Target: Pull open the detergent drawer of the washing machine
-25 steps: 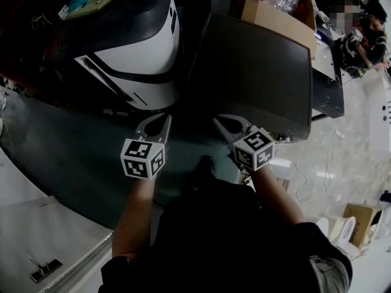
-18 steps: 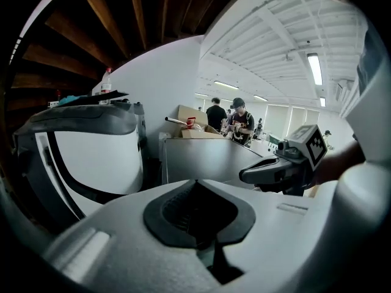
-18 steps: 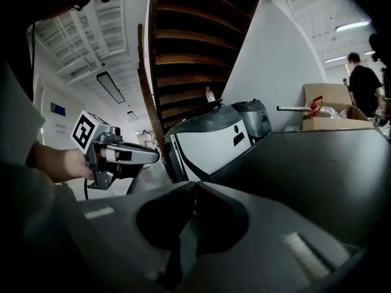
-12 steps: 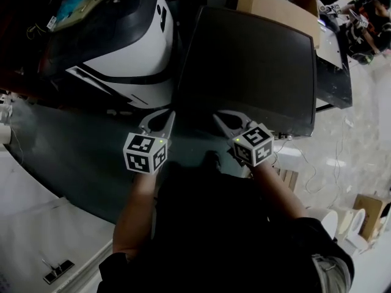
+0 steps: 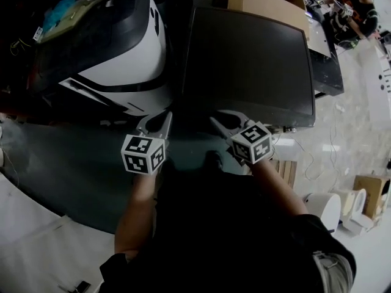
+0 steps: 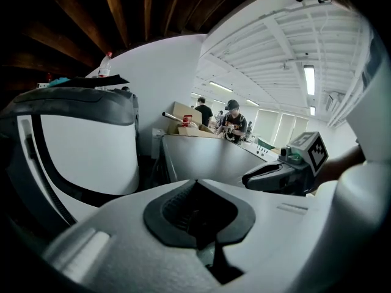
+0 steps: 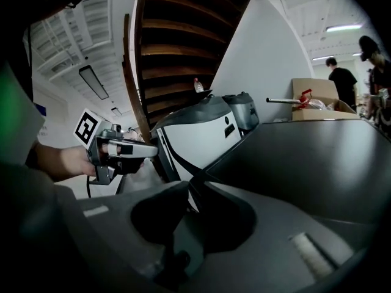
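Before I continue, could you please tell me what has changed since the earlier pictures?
The right gripper has just been opening its jaws, with nothing between them. Nothing was grasped or released. The left gripper stays shut and empty; both still hover before the dark-topped machine.

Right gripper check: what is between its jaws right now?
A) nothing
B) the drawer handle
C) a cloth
A: in the right gripper view the right gripper has its jaws a little apart, having just been opening, with only empty space between them, short of the dark-topped machine.
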A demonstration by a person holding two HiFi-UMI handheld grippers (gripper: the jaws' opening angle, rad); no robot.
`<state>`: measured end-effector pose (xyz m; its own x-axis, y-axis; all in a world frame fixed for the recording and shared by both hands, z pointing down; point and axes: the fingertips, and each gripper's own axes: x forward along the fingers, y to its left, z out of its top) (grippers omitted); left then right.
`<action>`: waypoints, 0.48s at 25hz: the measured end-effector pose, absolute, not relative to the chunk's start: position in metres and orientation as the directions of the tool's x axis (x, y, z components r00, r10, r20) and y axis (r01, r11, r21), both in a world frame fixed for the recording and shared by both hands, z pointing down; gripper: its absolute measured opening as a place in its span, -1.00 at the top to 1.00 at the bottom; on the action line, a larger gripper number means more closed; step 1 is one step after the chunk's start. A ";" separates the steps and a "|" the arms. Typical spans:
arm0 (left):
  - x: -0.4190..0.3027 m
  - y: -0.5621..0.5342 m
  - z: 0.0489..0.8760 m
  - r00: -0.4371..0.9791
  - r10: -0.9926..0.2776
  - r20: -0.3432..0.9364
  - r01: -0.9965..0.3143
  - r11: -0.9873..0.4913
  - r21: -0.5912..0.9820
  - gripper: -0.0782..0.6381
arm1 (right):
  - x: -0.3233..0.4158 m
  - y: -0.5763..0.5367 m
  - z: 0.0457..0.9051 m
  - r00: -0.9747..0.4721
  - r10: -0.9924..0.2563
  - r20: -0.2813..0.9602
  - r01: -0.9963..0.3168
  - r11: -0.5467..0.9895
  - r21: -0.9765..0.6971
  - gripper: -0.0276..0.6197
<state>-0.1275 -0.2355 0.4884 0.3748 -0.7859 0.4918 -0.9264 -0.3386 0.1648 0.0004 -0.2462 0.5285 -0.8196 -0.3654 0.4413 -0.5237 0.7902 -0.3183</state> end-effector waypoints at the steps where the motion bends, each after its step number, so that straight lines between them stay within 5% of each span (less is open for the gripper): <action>1: -0.140 -0.234 0.491 0.378 -0.780 0.498 -0.924 -0.351 0.152 0.75 | -0.009 -0.247 0.531 -0.806 -0.382 0.452 -0.545 0.778 -0.314 0.65; 12: -0.221 -0.225 0.508 0.547 -0.683 0.483 -0.826 -0.534 0.181 0.75 | -0.085 -0.228 0.557 -0.615 -0.507 0.604 -0.705 0.697 -0.133 0.49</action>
<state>-0.2215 -0.2252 0.5079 0.5475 -0.6833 0.4831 -0.8261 -0.5336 0.1814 -0.0848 -0.2280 0.5575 -0.6147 -0.5072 0.6041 -0.7051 0.6965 -0.1327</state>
